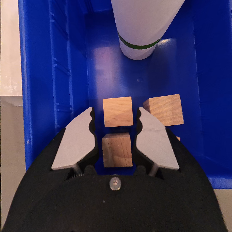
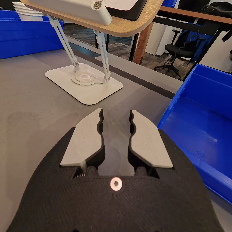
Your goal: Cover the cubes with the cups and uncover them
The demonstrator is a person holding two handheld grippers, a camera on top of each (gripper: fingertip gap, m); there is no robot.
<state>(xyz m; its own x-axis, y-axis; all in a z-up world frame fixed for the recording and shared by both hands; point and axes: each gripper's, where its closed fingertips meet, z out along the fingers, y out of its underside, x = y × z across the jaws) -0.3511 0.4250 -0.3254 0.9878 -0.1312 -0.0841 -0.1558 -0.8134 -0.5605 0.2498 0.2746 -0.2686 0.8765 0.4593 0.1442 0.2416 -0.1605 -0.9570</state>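
Your left hand-held gripper (image 1: 116,110) hangs spread over the blue bin (image 1: 52,75), pinching nothing. Three wooden cubes (image 1: 118,111) lie bare on the bin floor near its near wall; a sliver of a fourth peeks past the right finger. The white paper cup (image 1: 139,31) stands at the far end, its top cut off. By my reading, no covering has started. Your right hand-held gripper (image 2: 116,110) hovers spread and empty over the grey bench (image 2: 31,100).
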